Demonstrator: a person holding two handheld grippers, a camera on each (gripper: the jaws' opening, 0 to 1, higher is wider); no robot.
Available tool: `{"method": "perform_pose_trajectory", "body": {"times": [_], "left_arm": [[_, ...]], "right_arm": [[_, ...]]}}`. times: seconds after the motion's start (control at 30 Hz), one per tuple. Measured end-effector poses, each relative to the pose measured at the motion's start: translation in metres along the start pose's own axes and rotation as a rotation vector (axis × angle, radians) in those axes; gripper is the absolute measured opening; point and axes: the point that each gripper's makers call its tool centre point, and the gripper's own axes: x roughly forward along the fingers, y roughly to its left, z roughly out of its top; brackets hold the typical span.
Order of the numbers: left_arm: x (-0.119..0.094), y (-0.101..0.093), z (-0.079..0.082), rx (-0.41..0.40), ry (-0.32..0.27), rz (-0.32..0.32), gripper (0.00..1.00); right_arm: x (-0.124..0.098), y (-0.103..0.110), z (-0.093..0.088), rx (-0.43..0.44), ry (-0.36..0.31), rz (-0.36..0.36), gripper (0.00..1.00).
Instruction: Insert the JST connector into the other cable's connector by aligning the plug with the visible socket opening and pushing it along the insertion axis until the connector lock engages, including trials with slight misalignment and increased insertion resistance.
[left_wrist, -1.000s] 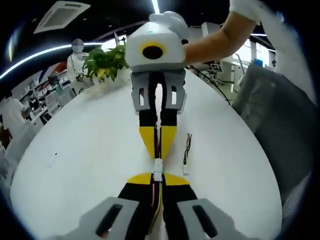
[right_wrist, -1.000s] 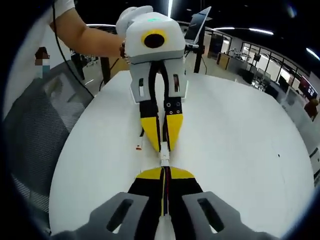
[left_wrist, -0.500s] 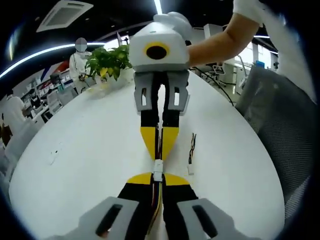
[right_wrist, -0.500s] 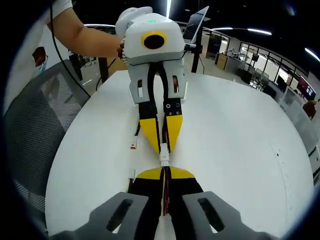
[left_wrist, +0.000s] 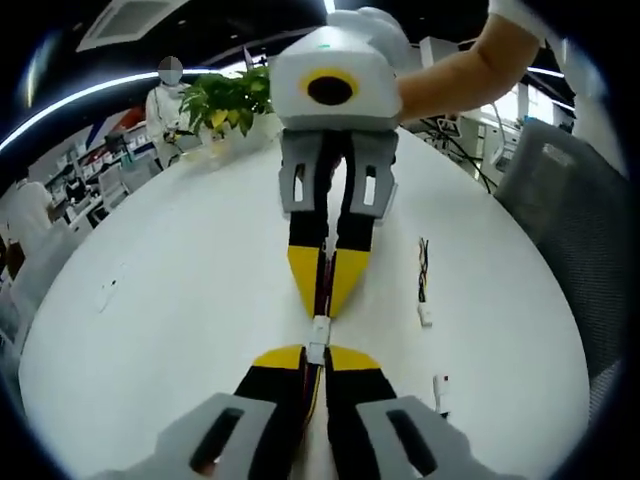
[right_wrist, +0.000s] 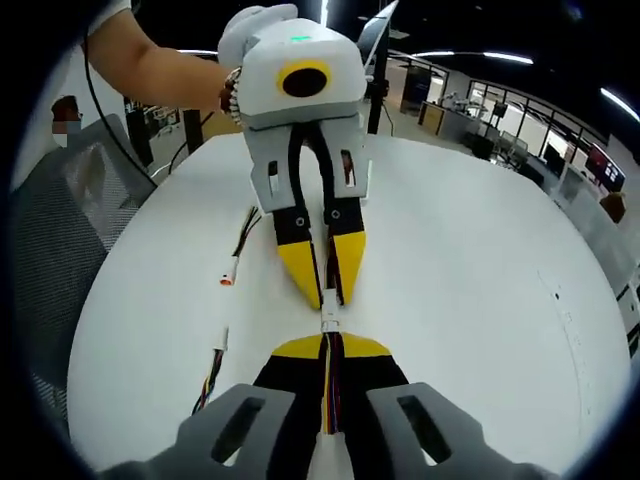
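The small white JST connector pair (left_wrist: 316, 340) sits between your two facing sets of yellow tips, above the round white table (left_wrist: 180, 300). The halves look butted together; whether the lock has caught you cannot tell, so judge a final push as possibly left. Your left gripper (left_wrist: 315, 352) is clamped on its multicoloured cable, your right gripper (right_wrist: 328, 342) likewise. Spare loose cables (right_wrist: 232, 255) lie nearby on the table.

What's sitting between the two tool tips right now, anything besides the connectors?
In the left gripper view, just the white connector pair spans the gap between the left tool and the right tool. The right gripper view agrees.
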Motion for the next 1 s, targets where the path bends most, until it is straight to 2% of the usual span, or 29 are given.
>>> {"method": "perform_pose_trajectory", "body": {"times": [0.13, 0.17, 0.27, 0.33, 0.4, 0.5, 0.57, 0.63, 0.7, 0.87, 1.0], "left_arm": [[0.000, -0.002, -0.001, 0.001, 0.005, -0.005, 0.05], [-0.001, -0.001, -0.001, -0.002, 0.006, -0.002, 0.05], [-0.003, 0.000, -0.002, -0.015, 0.006, 0.008, 0.06], [-0.004, 0.000, -0.002, -0.021, 0.005, 0.011, 0.09], [-0.006, -0.001, -0.003, -0.030, 0.005, 0.012, 0.11], [-0.011, -0.001, -0.003, -0.038, 0.007, 0.024, 0.11], [-0.021, 0.001, 0.001, -0.060, -0.014, 0.051, 0.12], [-0.030, 0.001, 0.004, -0.099, -0.042, 0.078, 0.14], [-0.039, -0.005, 0.011, -0.154, -0.096, 0.098, 0.15], [-0.052, -0.026, 0.012, -0.202, -0.143, 0.103, 0.15], [-0.054, -0.035, 0.002, -0.231, -0.118, 0.104, 0.15]], "right_arm": [[0.001, 0.001, -0.001, 0.002, -0.011, 0.000, 0.02], [0.000, 0.000, 0.000, -0.025, -0.016, -0.014, 0.02], [-0.001, 0.000, -0.001, -0.022, 0.000, -0.020, 0.03], [-0.003, 0.001, 0.000, -0.013, -0.005, -0.021, 0.05], [-0.004, -0.001, -0.002, 0.004, -0.005, -0.026, 0.12], [-0.010, -0.001, -0.001, -0.006, 0.003, -0.042, 0.07], [-0.019, 0.002, 0.004, -0.002, -0.012, -0.055, 0.09], [-0.021, 0.005, 0.002, -0.010, -0.008, -0.050, 0.13], [-0.025, 0.015, 0.001, -0.025, -0.007, -0.038, 0.13], [-0.032, 0.042, 0.004, -0.008, -0.033, -0.020, 0.12], [-0.032, 0.061, 0.004, 0.011, -0.047, -0.006, 0.12]]}}
